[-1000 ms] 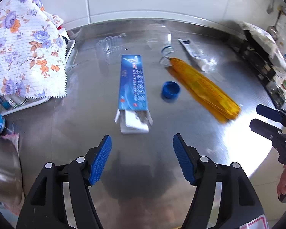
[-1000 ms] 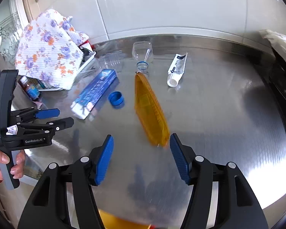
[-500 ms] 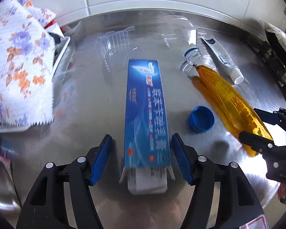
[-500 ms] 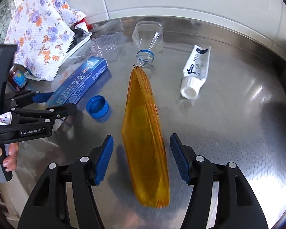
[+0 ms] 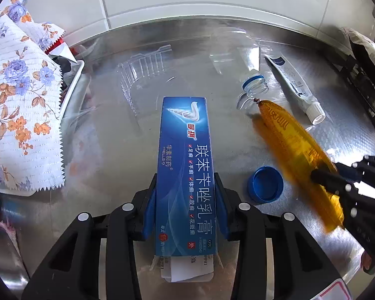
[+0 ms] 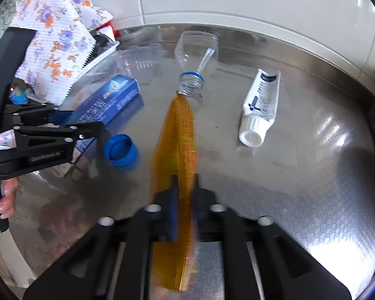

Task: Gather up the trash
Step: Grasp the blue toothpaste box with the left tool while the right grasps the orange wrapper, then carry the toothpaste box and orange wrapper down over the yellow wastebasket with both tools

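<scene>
While the left gripper (image 5: 185,200) was closing on the blue ointment box (image 5: 185,175) at lower centre, the right gripper (image 6: 185,195) clamped what looked like an amber wrapper (image 6: 180,150).

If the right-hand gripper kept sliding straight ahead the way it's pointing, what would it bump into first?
Probably the clear plastic bottle. The right gripper is clamped on the orange wrapper, whose far tip lies at the bottle's neck, straight ahead. Depth is hard to judge through this lens.

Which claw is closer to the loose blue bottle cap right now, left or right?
Left, narrowly. The left claw, closing on the blue box, sits beside the blue bottle cap. The right claw, shut on the orange wrapper, sits slightly farther.
</scene>
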A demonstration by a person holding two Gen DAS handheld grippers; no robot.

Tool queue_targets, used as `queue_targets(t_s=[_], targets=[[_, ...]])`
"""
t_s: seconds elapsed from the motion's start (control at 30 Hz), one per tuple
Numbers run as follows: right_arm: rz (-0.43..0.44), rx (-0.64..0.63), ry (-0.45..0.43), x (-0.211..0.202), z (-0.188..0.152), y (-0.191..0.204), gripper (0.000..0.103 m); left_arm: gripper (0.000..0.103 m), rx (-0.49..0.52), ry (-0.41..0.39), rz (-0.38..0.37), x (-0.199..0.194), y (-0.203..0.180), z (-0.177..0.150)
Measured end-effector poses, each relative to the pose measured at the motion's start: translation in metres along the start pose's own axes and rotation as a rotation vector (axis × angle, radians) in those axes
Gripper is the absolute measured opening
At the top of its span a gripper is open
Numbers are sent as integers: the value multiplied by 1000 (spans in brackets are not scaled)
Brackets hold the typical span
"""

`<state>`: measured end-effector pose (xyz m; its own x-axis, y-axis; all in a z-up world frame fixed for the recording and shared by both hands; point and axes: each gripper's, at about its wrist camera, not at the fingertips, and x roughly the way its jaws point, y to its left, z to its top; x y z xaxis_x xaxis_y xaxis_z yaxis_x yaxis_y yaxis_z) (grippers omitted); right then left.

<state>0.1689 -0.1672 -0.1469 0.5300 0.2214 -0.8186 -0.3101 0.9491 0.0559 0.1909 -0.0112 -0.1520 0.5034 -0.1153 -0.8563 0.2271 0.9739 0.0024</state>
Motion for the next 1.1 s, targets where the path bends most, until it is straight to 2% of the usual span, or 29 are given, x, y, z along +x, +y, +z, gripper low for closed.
queue_targets(t_s=[0.07,0.23,0.7,1.1], targets=[[17,8,3,0,0,0,3,39,-5,2,-7,0,1,0],[37,36,-1,-3,0,-1,3,39,-23,-7,-24,-5,6,-1],[25,64,-42,-29,2,9,2,39,-8,-42,-35,-33,10,-9],[-16,132,-87,-68,-29,31,2,39,61,-73,-65,-73,6,-40]])
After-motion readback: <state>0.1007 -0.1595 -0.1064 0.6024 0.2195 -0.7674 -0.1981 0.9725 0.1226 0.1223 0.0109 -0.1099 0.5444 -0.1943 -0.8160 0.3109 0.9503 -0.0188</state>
